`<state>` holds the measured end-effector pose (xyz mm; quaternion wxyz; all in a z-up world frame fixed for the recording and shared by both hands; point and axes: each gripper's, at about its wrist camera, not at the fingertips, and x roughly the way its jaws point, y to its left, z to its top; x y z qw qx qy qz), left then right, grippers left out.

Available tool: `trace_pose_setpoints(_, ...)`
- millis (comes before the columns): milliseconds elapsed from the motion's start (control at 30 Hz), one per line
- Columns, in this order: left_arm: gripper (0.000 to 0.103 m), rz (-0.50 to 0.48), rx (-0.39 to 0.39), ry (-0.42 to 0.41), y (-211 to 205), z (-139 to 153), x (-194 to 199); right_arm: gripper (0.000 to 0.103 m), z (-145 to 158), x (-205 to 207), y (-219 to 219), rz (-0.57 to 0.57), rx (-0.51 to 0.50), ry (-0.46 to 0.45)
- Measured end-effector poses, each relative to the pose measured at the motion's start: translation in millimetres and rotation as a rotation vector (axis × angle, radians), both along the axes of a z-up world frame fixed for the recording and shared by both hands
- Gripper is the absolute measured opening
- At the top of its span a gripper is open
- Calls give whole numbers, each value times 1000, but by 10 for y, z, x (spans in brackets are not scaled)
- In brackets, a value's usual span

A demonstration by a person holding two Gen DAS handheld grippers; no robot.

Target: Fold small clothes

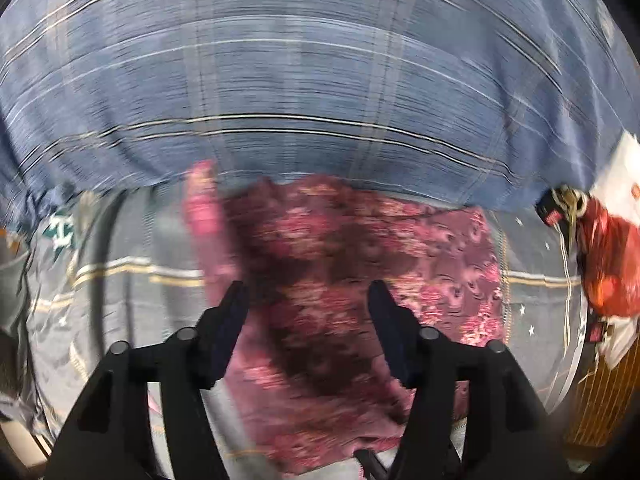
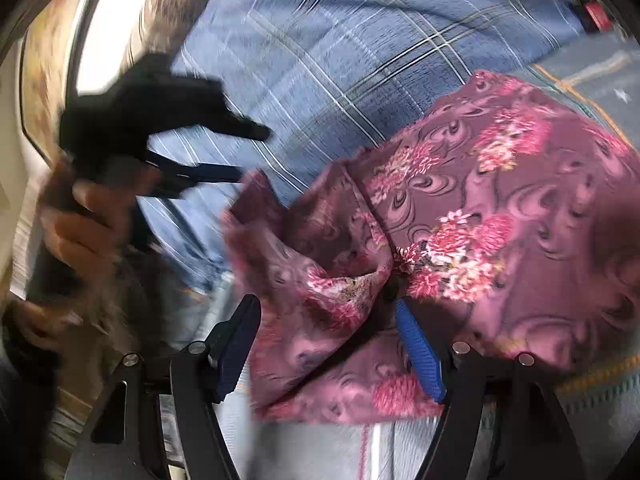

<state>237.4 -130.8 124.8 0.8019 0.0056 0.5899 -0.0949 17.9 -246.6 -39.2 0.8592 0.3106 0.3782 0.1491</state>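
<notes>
A maroon garment with pink flowers [image 1: 360, 264] lies spread on the bed. My left gripper [image 1: 308, 300] is open above it with nothing between the fingers; the view is blurred by motion. In the right wrist view the same garment [image 2: 500, 216] is rumpled at its near left edge. My right gripper [image 2: 326, 312] is open, its fingers either side of that bunched edge, not closed on it. The left gripper [image 2: 224, 152] also shows there, held by a hand at the left, above the blue cloth.
A blue plaid blanket [image 1: 304, 72] covers the far part of the bed, and a grey patterned sheet [image 1: 132, 272] lies under the garment. A red and white cloth pile [image 1: 608, 264] sits at the right edge. A bright window or frame [image 2: 92, 40] is at the upper left.
</notes>
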Motion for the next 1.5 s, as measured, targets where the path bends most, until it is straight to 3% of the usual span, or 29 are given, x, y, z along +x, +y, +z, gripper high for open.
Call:
trace_pose_setpoints(67,64,1,-4,12,181,-9,-3,72,-16,13,103,12,-25,-54)
trace_pose_setpoints(100,64,7,-5,20,260,-28,-15,59,-14,9,148,26,-21,-86)
trace_pose_setpoints(133,64,16,-15,28,328,-59,-25,22,-20,27,158,42,8,-94)
trace_pose_setpoints(167,64,23,-25,38,352,-96,-27,5,-13,38,159,60,48,-99)
trace_pose_setpoints(267,64,28,-50,83,434,-197,-11,5,235,-65,220,99,75,-216)
trace_pose_setpoints(333,64,22,-52,99,446,-246,2,5,537,-235,463,226,-17,-341)
trace_pose_setpoints(400,64,3,-57,104,437,-250,11,5,631,-391,773,336,-132,-391)
trace_pose_setpoints(533,66,-40,-45,123,409,-243,-18,5,459,-435,1153,427,-223,-338)
trace_pose_setpoints(633,78,-114,-10,138,291,-275,-107,5,377,-427,1249,452,-226,-305)
trace_pose_setpoints(900,79,-339,265,157,-97,-606,-476,9,150,-383,1079,410,-150,-198)
trace_pose_setpoints(1067,81,-384,322,191,-248,-786,-564,9,92,-361,990,381,-84,-155)
trace_pose_setpoints(1333,83,-404,466,202,-444,-1162,-600,9,90,-391,967,354,-86,-138)
trace_pose_setpoints(1400,73,-410,452,165,-422,-1139,-642,9,83,-383,933,347,-73,-134)
trace_pose_setpoints(1433,48,-407,437,149,-405,-1097,-658,8,83,-378,909,344,-62,-132)
trace_pose_setpoints(1467,14,-400,402,140,-366,-1016,-655,8,86,-375,888,341,-52,-132)
trace_pose_setpoints(1500,2,-390,328,163,-320,-954,-635,6,94,-372,862,338,-40,-136)
